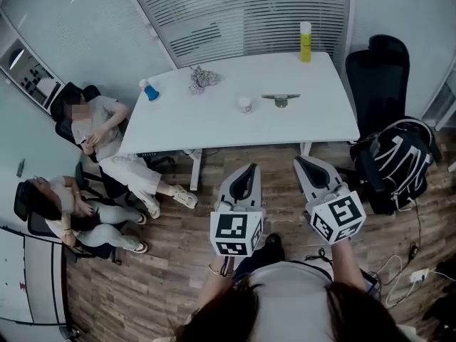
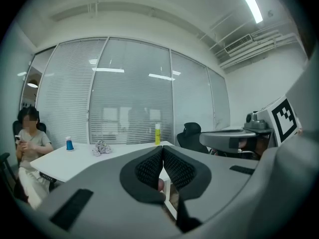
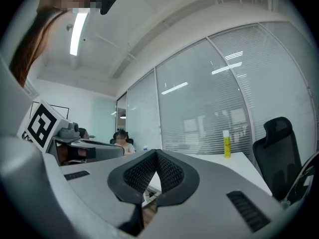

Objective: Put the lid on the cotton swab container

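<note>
A person stands short of a white table (image 1: 324,112) with two tools held level over the wood floor (image 1: 178,244), the capping of a cotton swab container not yet begun. The left gripper (image 1: 247,169) is clenched, its jaws meeting at the tips with nothing between them; the right gripper (image 1: 302,162) is likewise closed and empty. What appears to be the cotton swab container (image 1: 244,104), a small pale round pot, stands near the middle of the table, well apart from both tools. A flat grey piece (image 1: 280,100) just to its right may be the lid, though it is too small to tell. The step in hand looks to be the approach. Both tools would need to reach forward and spread their jaws before arriving. One could steady the pot low on its wall while the other takes the lid by its edge, keeps it flat and sets it squarely over the mouth, since a light pot could tip or skid under a lopsided press. Counted on the table: one round pot, one grey piece, one yellow bottle (image 1: 305,43), one blue-capped bottle (image 1: 150,91), one crumpled bundle (image 1: 202,79). Around it: two seated people (image 1: 107,137), one black chair (image 1: 377,77), one backpack (image 1: 399,155). Grippers: two.
</note>
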`<state>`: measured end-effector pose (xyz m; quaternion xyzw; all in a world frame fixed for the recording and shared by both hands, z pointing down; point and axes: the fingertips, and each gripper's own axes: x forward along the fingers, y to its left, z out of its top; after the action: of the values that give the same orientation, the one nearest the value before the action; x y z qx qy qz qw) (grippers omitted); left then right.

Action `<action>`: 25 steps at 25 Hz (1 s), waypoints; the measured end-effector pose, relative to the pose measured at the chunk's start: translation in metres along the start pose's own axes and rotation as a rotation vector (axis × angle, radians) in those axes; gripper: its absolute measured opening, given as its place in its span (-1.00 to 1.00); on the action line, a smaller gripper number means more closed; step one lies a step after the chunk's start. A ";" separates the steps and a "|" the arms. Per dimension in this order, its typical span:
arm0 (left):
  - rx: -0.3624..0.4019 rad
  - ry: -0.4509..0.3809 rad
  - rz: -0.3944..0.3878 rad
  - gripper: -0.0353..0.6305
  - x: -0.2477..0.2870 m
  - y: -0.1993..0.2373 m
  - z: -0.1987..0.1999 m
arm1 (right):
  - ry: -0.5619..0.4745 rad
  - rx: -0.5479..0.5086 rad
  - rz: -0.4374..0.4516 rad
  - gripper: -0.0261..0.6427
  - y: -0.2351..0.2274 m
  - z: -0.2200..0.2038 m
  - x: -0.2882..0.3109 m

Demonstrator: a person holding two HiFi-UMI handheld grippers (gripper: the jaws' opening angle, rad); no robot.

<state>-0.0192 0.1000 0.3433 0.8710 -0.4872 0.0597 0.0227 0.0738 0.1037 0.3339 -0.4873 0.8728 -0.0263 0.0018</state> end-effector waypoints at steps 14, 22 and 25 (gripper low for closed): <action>-0.028 -0.001 -0.033 -0.83 0.042 0.064 -0.002 | 0.017 0.054 -0.063 -0.84 -0.010 -0.002 0.076; -0.047 0.014 -0.061 -0.83 0.062 0.081 -0.009 | 0.038 0.061 -0.086 -0.84 -0.015 -0.005 0.100; -0.053 0.017 -0.068 -0.82 0.069 0.085 -0.010 | 0.037 0.073 -0.083 -0.84 -0.018 -0.005 0.109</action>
<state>-0.0566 -0.0023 0.3606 0.8856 -0.4585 0.0533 0.0519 0.0316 0.0018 0.3422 -0.5220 0.8503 -0.0670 0.0024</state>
